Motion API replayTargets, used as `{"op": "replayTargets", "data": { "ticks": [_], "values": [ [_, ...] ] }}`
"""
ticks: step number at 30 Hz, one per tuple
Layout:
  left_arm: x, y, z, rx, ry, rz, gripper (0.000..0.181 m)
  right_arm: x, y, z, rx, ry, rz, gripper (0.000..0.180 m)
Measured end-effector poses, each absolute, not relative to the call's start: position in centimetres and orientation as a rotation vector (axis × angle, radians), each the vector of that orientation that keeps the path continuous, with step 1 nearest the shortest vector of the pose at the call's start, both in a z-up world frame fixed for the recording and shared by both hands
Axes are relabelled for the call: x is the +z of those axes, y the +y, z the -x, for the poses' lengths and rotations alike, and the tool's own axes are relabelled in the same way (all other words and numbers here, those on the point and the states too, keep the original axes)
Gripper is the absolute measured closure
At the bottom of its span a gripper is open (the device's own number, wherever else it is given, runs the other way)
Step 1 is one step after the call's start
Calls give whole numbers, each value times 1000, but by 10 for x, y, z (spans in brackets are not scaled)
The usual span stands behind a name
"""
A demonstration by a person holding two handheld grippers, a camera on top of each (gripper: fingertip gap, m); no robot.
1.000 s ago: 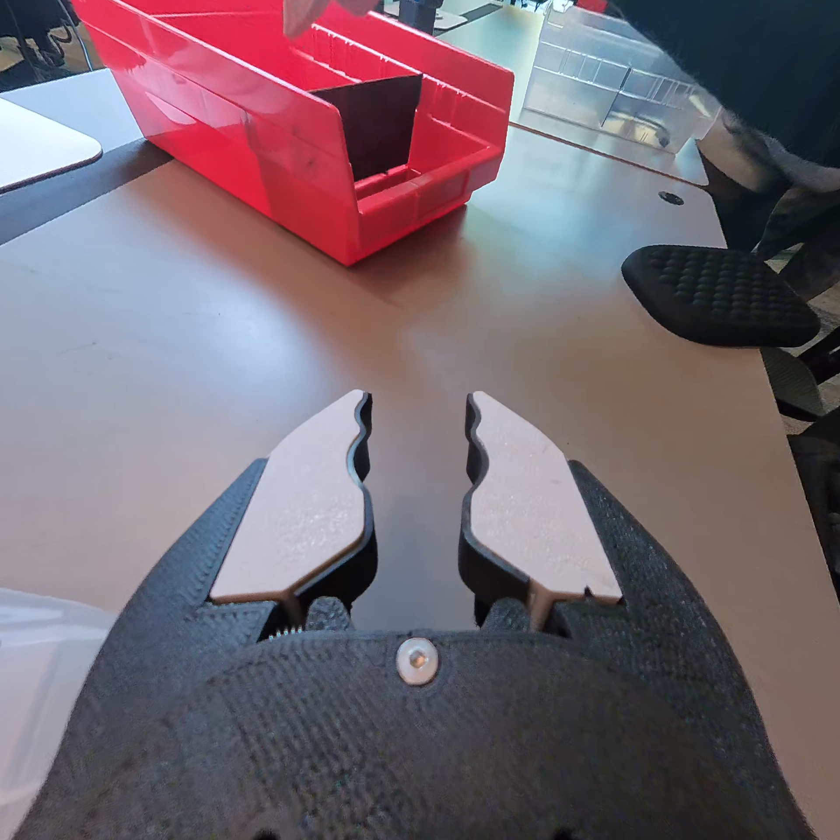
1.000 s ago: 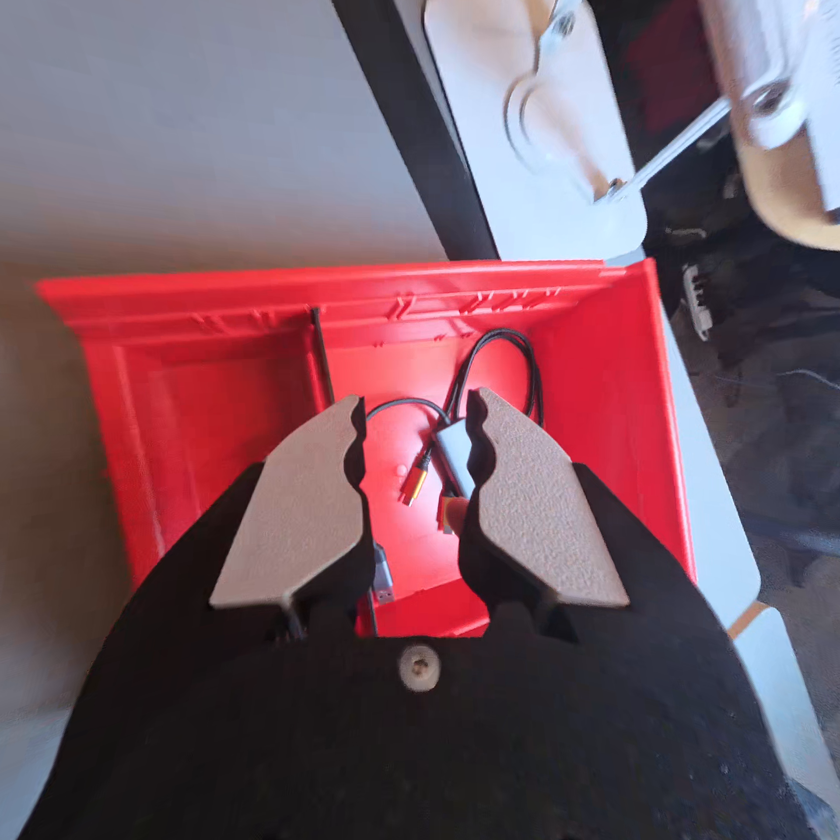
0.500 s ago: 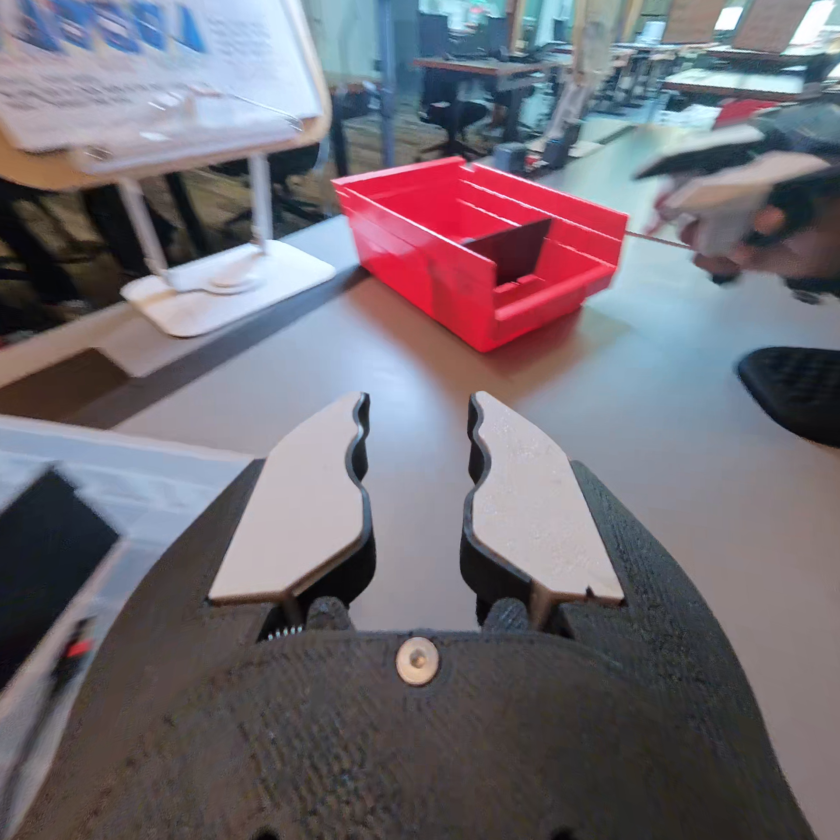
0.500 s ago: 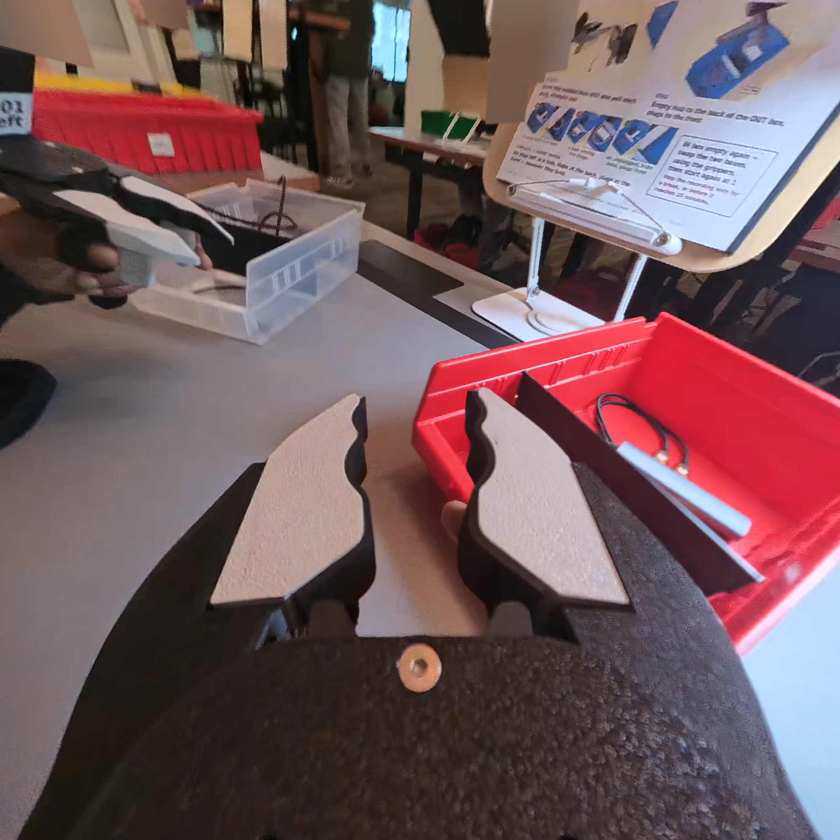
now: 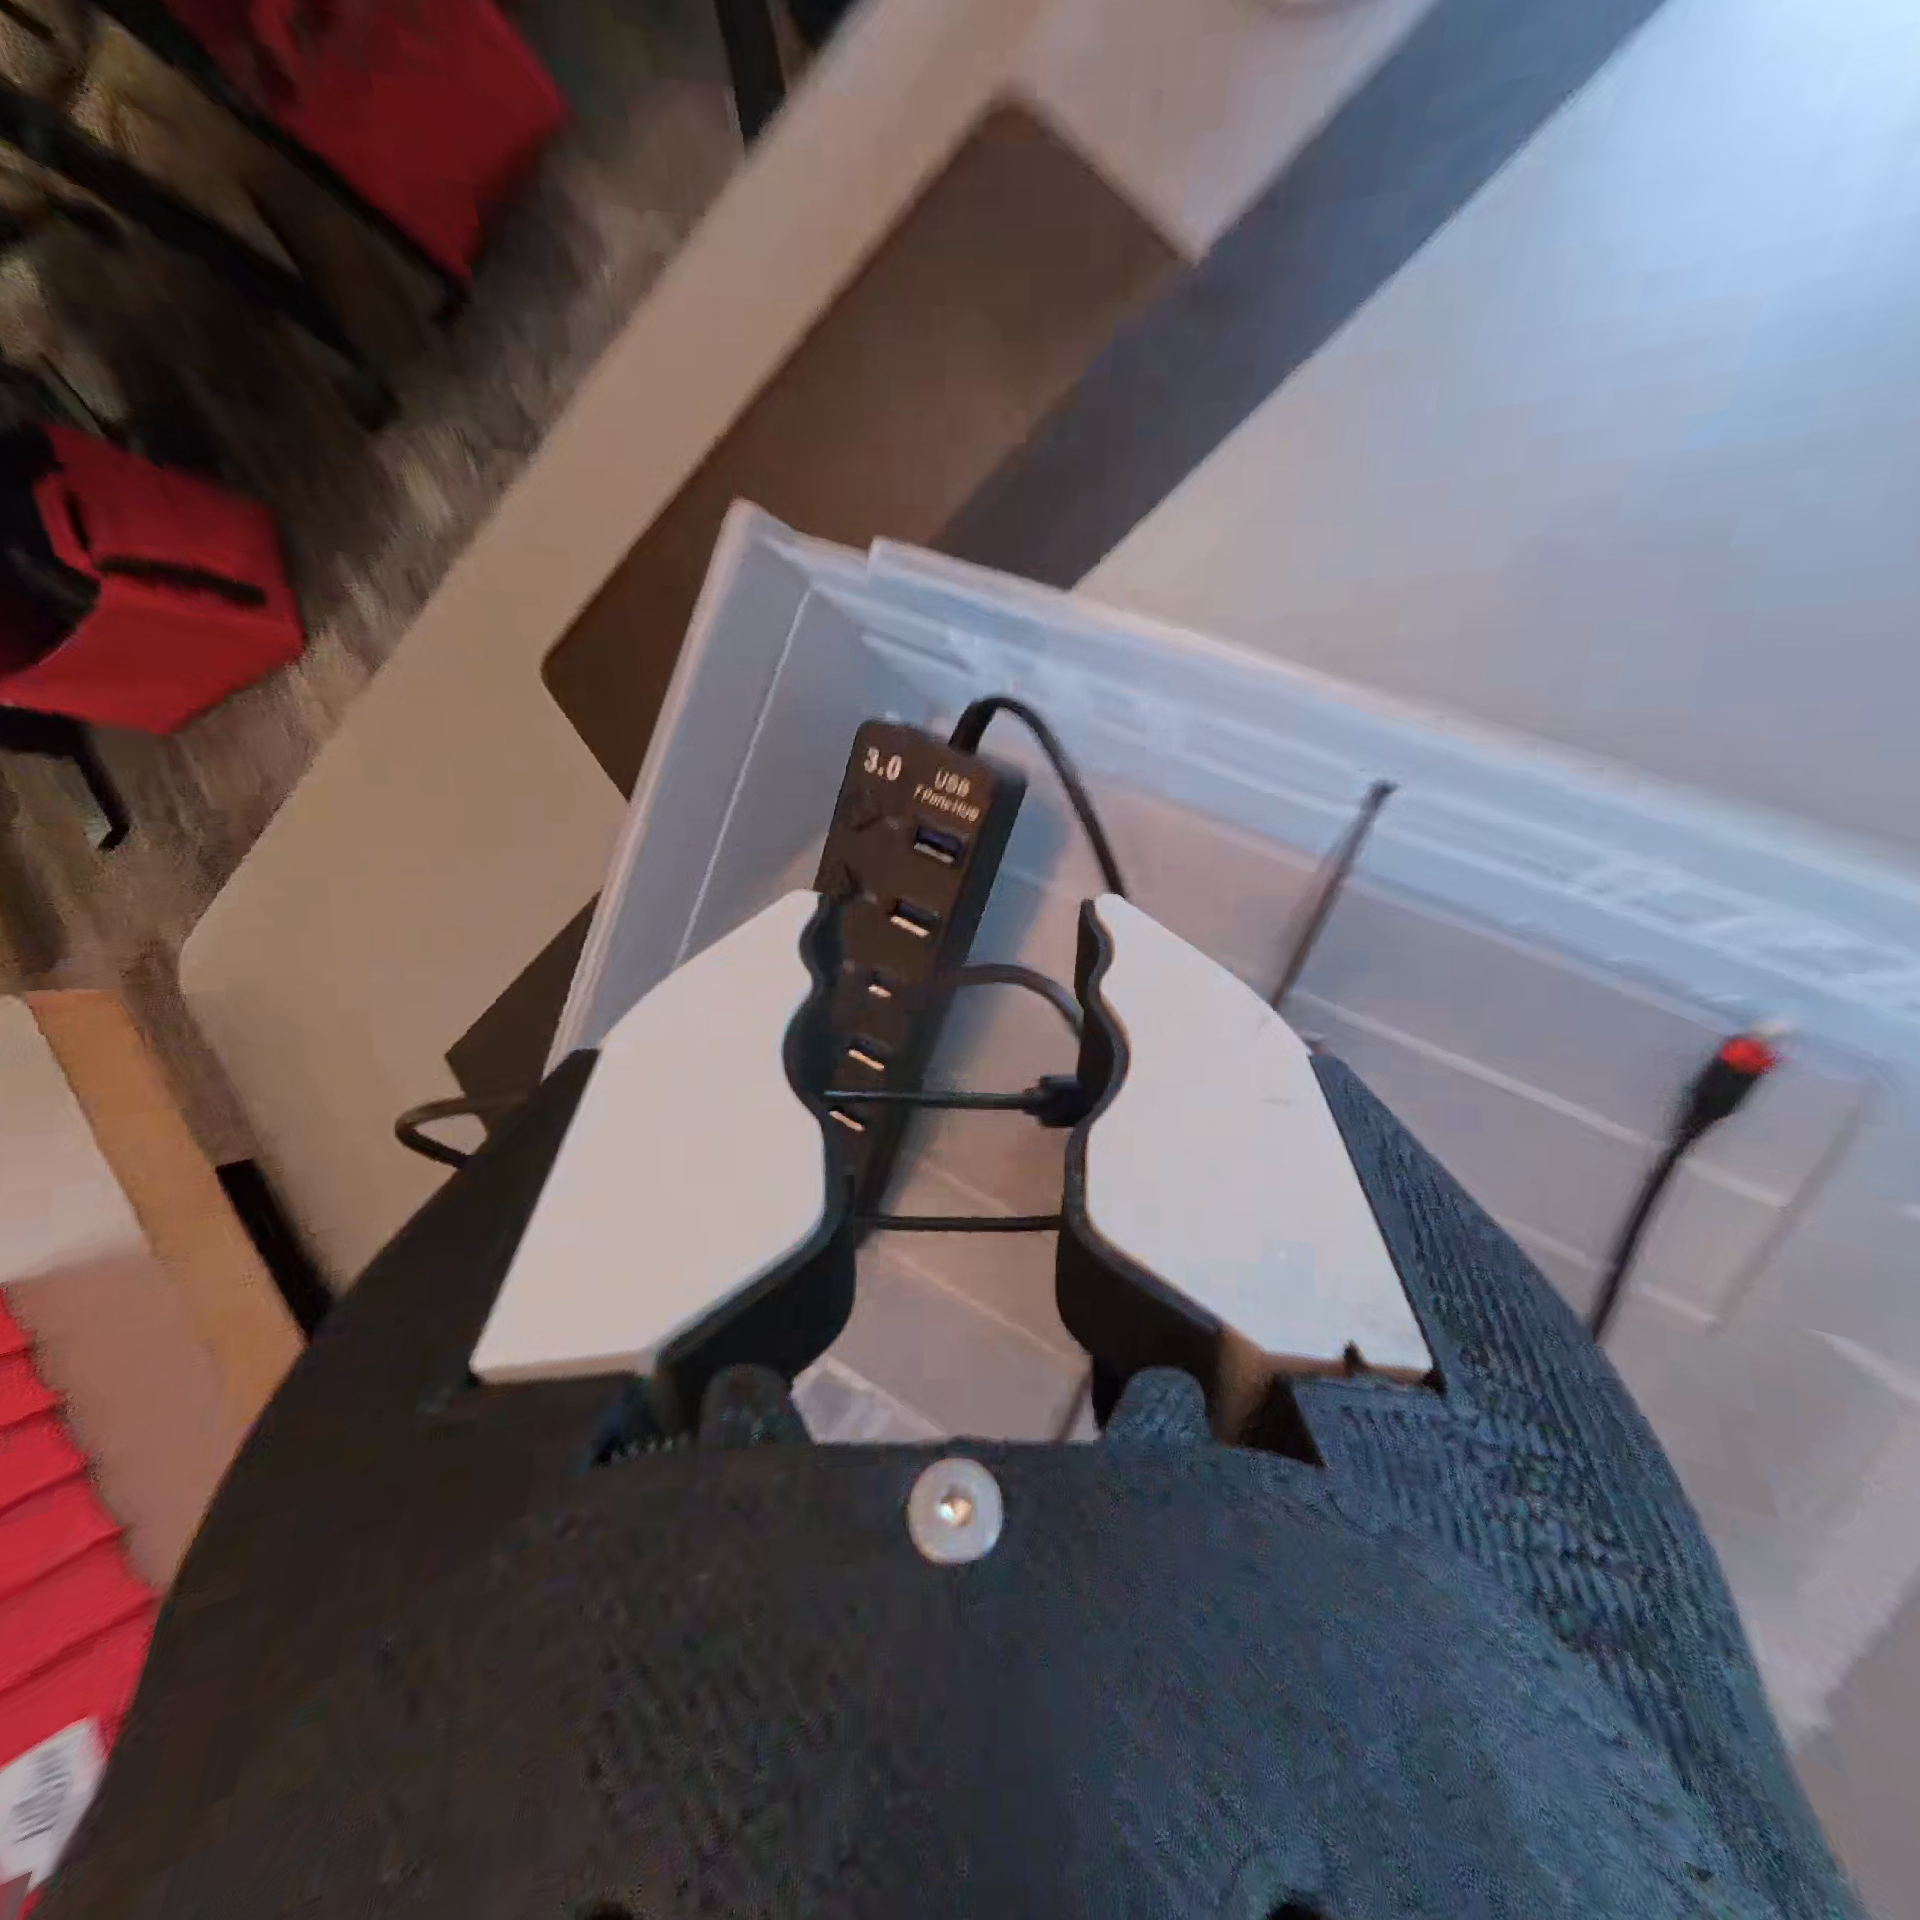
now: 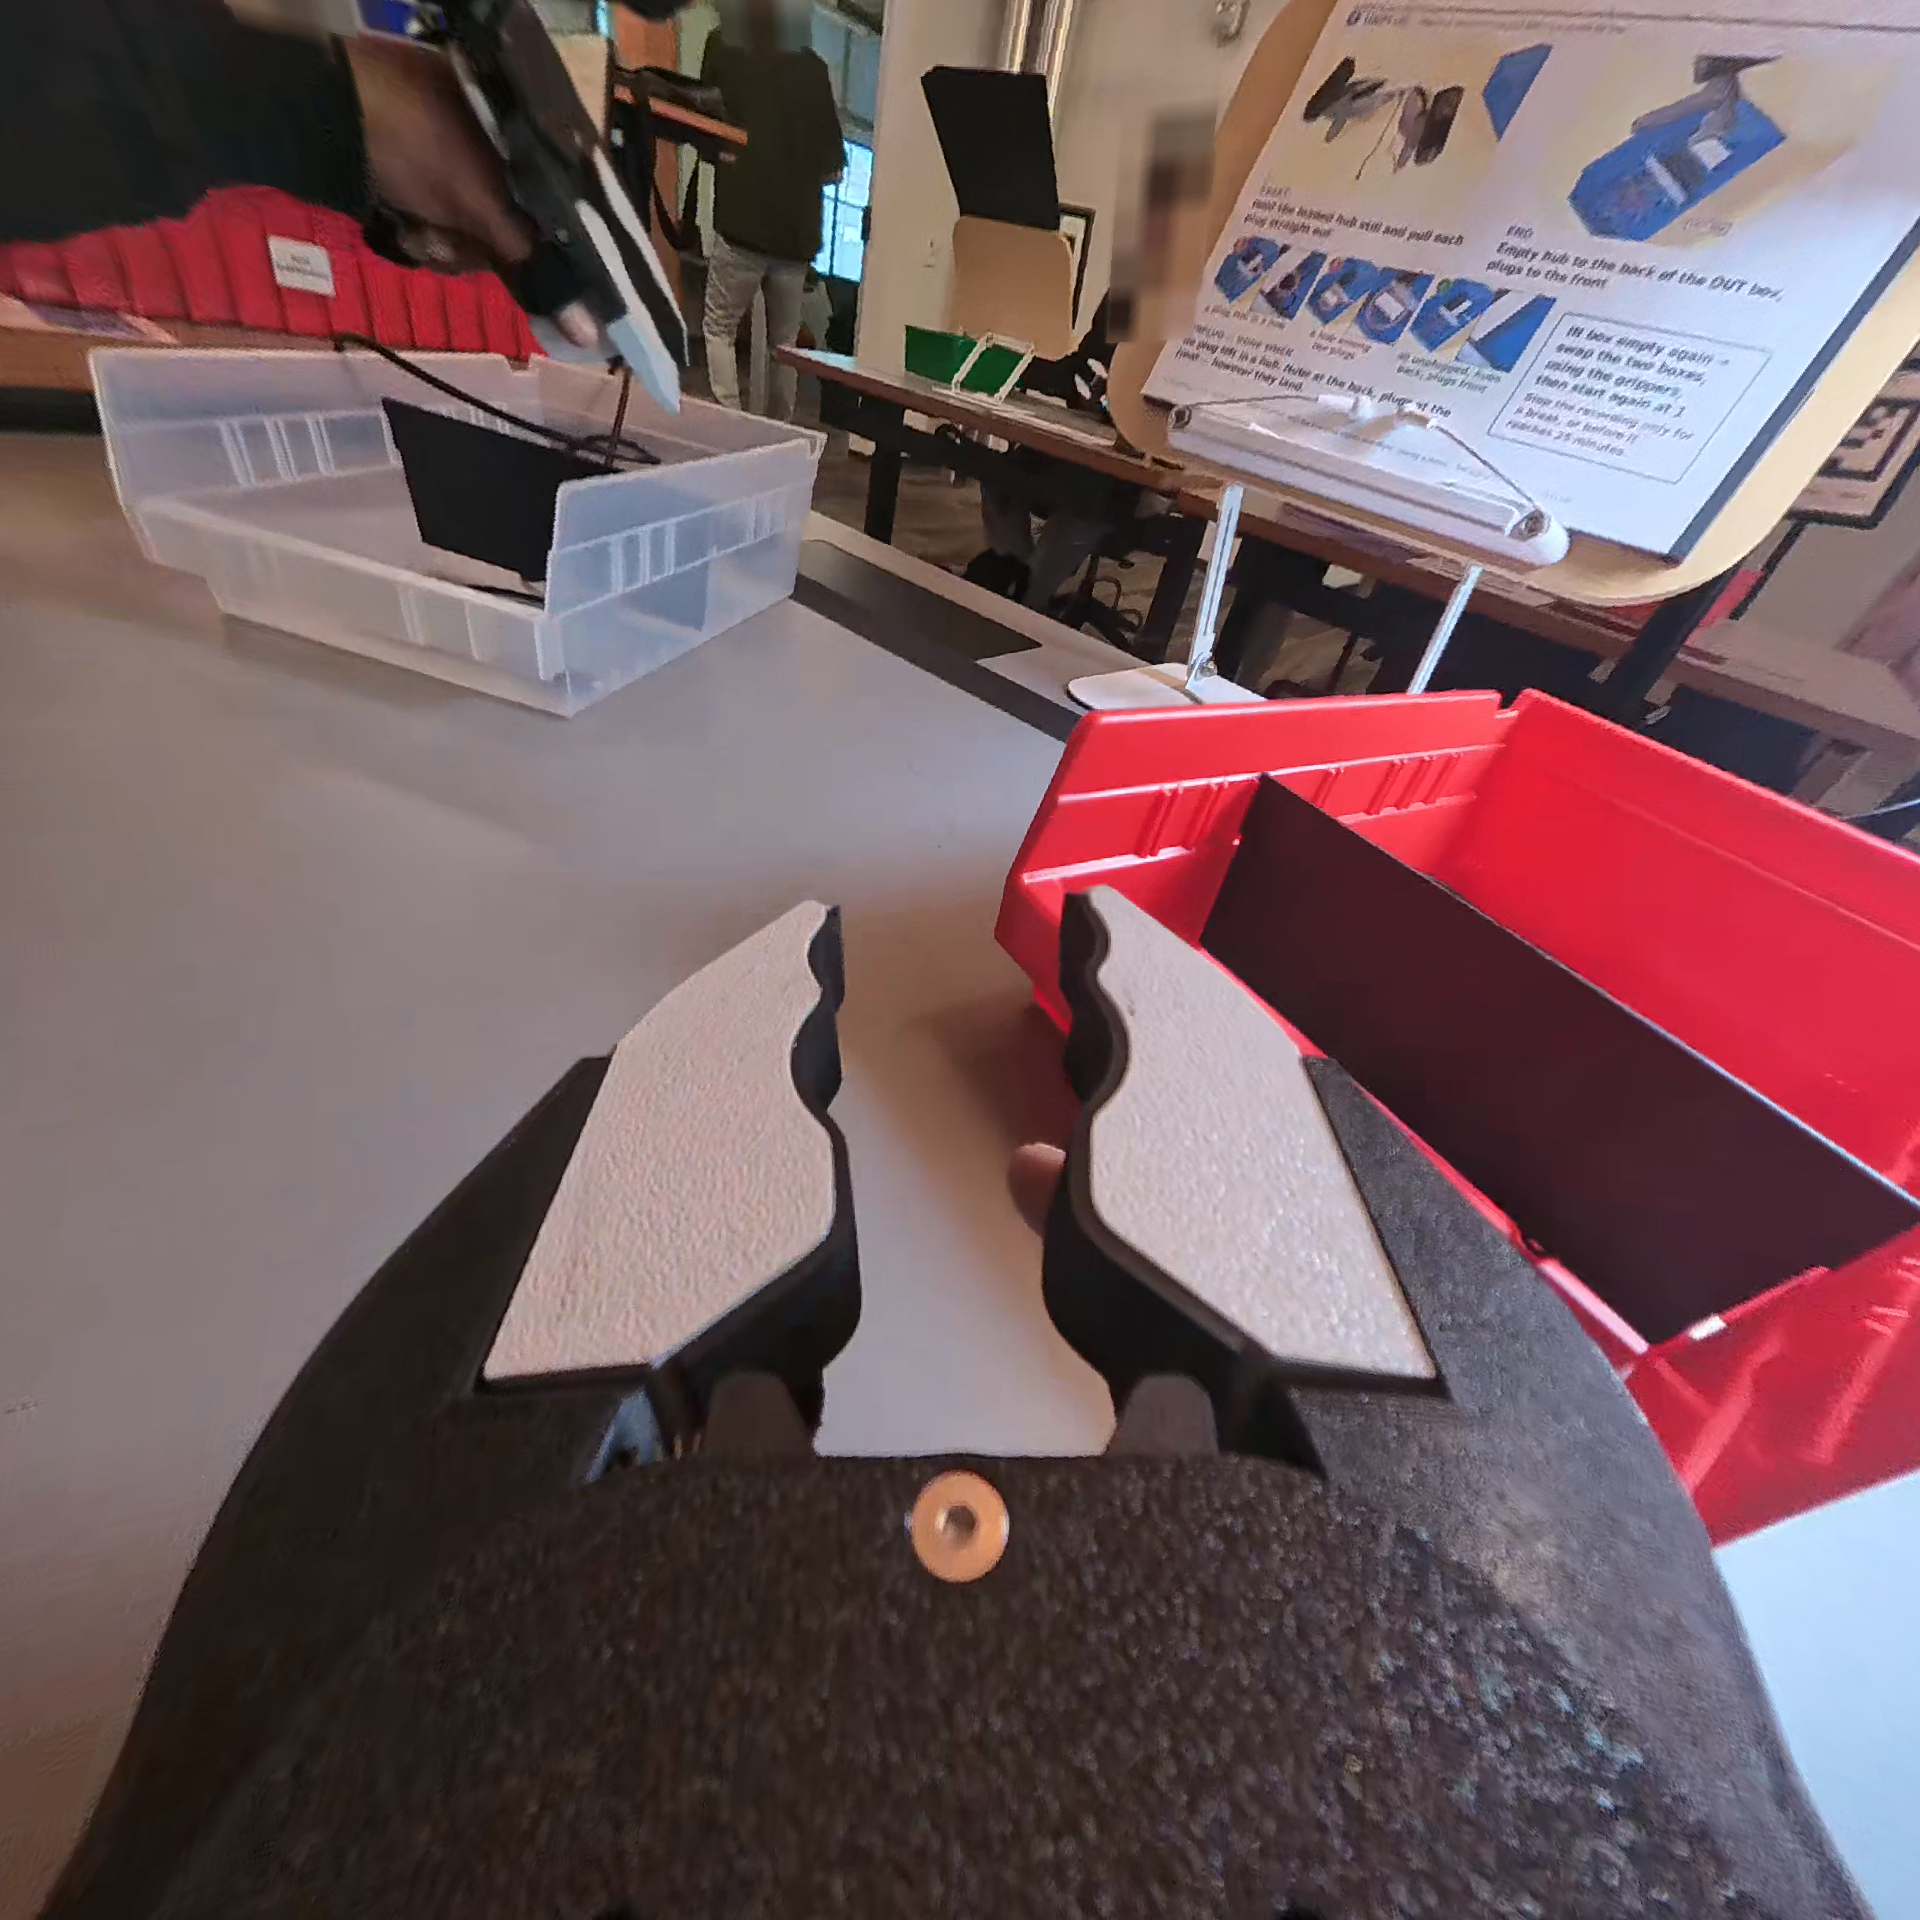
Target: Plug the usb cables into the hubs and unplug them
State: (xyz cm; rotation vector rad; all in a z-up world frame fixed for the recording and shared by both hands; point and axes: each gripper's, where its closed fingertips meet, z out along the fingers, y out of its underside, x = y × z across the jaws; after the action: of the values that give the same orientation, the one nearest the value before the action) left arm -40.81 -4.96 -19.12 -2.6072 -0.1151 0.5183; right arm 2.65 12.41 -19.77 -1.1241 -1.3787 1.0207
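In the left wrist view, a black USB hub (image 5: 920,831) with a row of ports lies in the left compartment of a clear plastic bin (image 5: 1507,831), its black cable (image 5: 1070,800) looped around it. My left gripper (image 5: 951,914) is open and points down at the hub, which shows between the fingers; nothing is gripped. A black cable with a red plug (image 5: 1745,1060) lies in the other compartment. My right gripper (image 6: 951,914) is open and empty above the table, beside a red bin (image 6: 1558,810). The left gripper (image 6: 623,312) also shows over the clear bin (image 6: 644,551).
A black divider (image 6: 1507,1039) splits the red bin; its contents are hidden. A thin divider (image 5: 1330,894) splits the clear bin. An instruction board on a white stand (image 6: 1455,312) stands behind the red bin. Grey table (image 6: 416,883) lies between the bins. The tips of one gripper are about 45 cm away from the tips of the other.
My left gripper has swung from facing the red bin to looking down into the clear bin over the hub. My right gripper came up out of the red bin and now sits beside it.
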Motion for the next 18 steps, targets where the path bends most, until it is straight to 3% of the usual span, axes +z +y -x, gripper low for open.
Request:
{"op": "replayTargets", "data": {
  "ticks": [4,11,18],
  "values": [
    [-240,-49,429,542,-14,2875,127,-202,126,-25,981,-1393,1107,140],
    [-277,-50,458,868,91,3013,125,-208,128,-23,1008,-1406,1144,140],
    [-264,-48,457,1096,247,2914,147,-210,129,-24,998,-1418,1153,142]
  ]
}}
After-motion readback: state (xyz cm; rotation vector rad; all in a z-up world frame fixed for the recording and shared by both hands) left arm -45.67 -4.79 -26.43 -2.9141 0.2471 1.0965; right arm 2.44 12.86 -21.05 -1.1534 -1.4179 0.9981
